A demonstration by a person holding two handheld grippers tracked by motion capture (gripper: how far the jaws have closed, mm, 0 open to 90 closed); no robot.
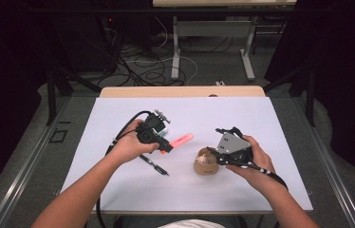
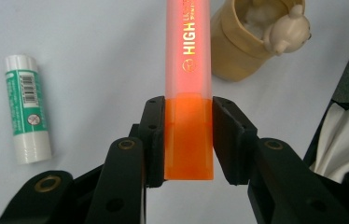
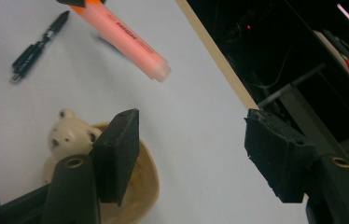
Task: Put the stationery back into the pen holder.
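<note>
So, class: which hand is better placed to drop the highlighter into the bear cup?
Left. Its gripper already clamps the highlighter, pointed toward the cup. The right gripper holds nothing.

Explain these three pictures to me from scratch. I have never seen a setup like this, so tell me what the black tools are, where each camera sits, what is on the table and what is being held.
A person sits at a white table and holds a hand-operated gripper in each hand: a black tool with two jaws that pinch.

The high view looks down from above the person. The other two views come from small cameras riding on each tool, looking along its jaws.

The left gripper is clamped on the orange end of a pink highlighter, lifted off the table. The right gripper stands open with nothing between its jaws, over a tan bear-shaped cup.

Also on the table are a black pen and a green-and-white glue stick.
</note>
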